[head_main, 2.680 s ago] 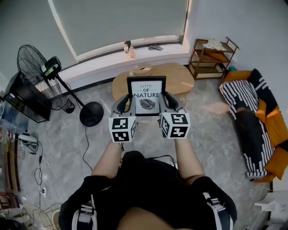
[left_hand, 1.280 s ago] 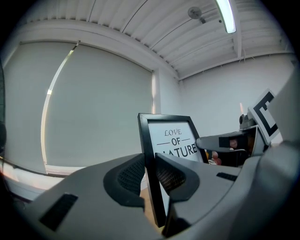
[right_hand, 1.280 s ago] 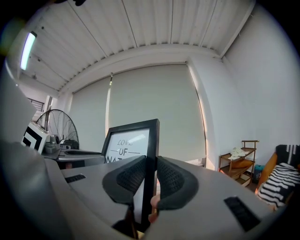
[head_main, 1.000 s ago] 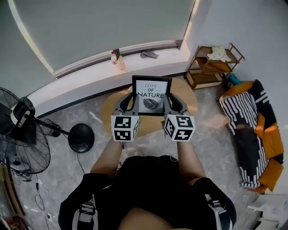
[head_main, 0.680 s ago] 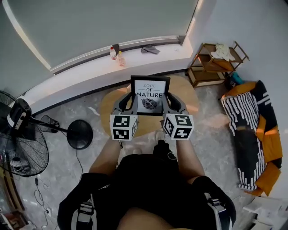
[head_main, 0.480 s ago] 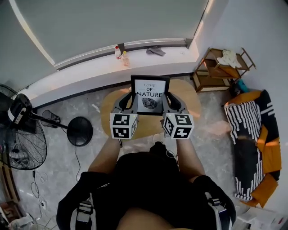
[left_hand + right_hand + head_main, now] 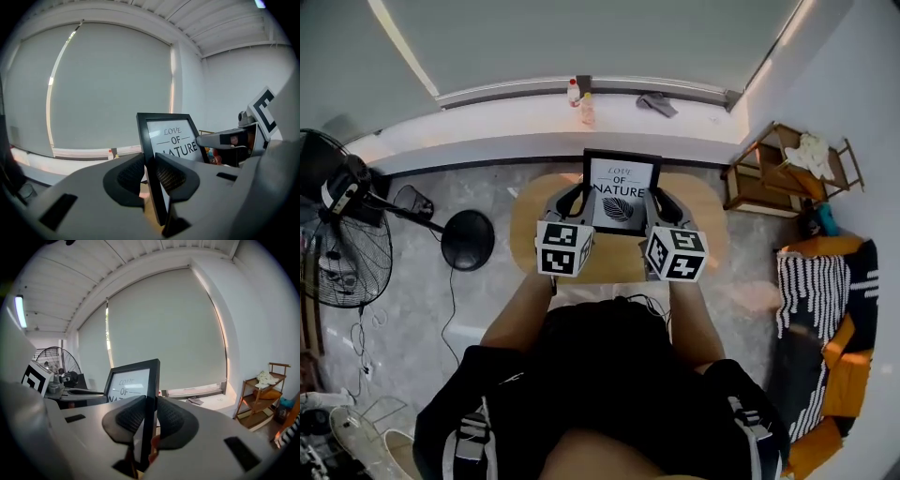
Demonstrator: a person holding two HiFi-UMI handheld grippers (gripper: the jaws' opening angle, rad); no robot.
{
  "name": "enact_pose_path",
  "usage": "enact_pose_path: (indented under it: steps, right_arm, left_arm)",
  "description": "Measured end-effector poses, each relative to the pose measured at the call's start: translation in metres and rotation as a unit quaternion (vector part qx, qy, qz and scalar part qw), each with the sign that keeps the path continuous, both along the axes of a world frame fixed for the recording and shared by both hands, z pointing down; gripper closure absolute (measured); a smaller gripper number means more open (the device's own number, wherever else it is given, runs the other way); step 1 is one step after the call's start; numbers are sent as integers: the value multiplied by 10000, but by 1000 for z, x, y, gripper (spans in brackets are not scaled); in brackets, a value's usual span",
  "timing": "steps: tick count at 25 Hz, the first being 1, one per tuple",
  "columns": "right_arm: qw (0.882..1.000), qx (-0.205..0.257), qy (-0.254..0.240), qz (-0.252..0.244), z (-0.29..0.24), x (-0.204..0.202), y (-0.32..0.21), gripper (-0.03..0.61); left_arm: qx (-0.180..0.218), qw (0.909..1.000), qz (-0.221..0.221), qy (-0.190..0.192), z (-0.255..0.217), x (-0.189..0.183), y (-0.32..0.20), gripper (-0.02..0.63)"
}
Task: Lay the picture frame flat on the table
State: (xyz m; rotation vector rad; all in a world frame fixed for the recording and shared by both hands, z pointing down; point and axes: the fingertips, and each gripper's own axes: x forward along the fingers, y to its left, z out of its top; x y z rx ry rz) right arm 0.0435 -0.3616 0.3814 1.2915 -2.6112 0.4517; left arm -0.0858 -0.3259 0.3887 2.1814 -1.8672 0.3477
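Head view, query from A: where was the picture frame (image 7: pixel 622 187) located?

B: It was held upright over the oval wooden table (image 7: pixel 534 220), with its print turned toward the person. It was carried between the left gripper (image 7: pixel 580 200) and the right gripper (image 7: pixel 660 202). Contact between its lower edge and the tabletop could not be determined.

A: How were the jaws set, as read in the left gripper view and the right gripper view?

B: The left gripper (image 7: pixel 150 174) was clamped on the left side bar of the picture frame (image 7: pixel 169 136), the black bar being seated between both jaws. The right gripper (image 7: pixel 149 414) was clamped likewise on the right side bar of the picture frame (image 7: pixel 132 378). The picture frame was observed vertical, not yet laid flat.
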Motion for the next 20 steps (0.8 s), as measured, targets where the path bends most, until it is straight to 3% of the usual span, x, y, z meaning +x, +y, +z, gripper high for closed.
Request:
enact_pose_path:
  steps: [11, 20]
  right_arm:
    - [9947, -726, 220, -700, 71, -10, -58, 488]
    - [9794, -1488, 642, -1202, 155, -25, -85, 488]
  left_arm:
    - [-722, 9951, -666, 115, 68, -3, -40, 525]
    - [-1545, 9807, -1097, 483, 154, -12, -55, 525]
